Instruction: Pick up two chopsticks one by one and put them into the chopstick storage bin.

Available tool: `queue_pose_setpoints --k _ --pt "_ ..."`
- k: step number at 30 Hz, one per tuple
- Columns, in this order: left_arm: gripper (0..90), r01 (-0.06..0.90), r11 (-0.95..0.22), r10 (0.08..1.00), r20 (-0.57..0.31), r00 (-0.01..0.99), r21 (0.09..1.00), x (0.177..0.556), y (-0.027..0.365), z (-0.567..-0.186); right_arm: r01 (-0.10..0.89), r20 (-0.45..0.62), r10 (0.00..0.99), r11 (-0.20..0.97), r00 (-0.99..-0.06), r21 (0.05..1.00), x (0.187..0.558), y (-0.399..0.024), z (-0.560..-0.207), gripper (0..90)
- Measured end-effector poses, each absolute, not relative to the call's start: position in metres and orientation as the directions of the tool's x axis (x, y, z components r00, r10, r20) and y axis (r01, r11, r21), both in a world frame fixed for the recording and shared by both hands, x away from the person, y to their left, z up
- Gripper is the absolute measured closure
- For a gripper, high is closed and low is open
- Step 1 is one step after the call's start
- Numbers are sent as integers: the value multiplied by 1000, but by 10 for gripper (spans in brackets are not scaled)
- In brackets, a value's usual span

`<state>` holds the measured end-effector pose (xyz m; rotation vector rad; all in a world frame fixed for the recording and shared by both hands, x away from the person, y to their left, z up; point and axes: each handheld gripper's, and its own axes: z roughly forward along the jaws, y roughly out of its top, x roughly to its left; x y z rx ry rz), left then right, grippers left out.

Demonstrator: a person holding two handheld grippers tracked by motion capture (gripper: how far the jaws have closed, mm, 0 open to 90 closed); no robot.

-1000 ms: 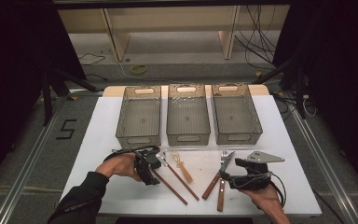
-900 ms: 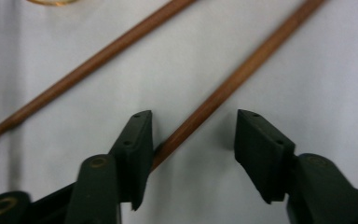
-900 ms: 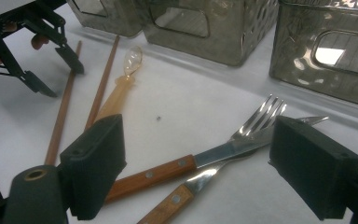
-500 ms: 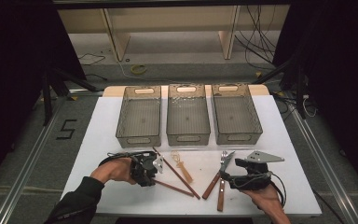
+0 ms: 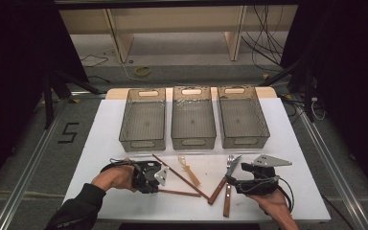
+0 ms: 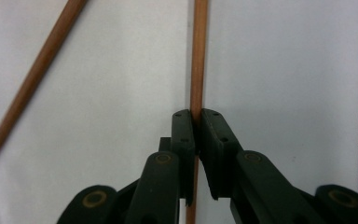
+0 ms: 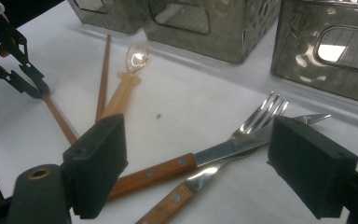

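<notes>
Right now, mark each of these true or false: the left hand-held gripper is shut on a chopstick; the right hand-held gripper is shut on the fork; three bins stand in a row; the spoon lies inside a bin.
1. The left hand-held gripper is shut on a chopstick. True.
2. The right hand-held gripper is shut on the fork. False: its jaws stand open over the fork and knife.
3. Three bins stand in a row. True.
4. The spoon lies inside a bin. False: it lies on the table.

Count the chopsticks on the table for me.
2: one chopstick clamped in the left gripper, the other chopstick lying diagonally beside the small spoon.
</notes>
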<state>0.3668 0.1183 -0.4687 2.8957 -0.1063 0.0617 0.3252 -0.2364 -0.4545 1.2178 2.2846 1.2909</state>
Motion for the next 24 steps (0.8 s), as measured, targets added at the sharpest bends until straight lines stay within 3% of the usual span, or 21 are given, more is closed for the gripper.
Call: queue_pose_setpoints --k 16,24 --pt "845 -90 -960 -77 61 995 265 359 122 -467 554 189 763 252 -619 794 326 -236 -455 212" --pt "845 -54 -946 -27 90 996 319 362 131 -451 554 192 764 246 -615 795 326 -237 -455 213"
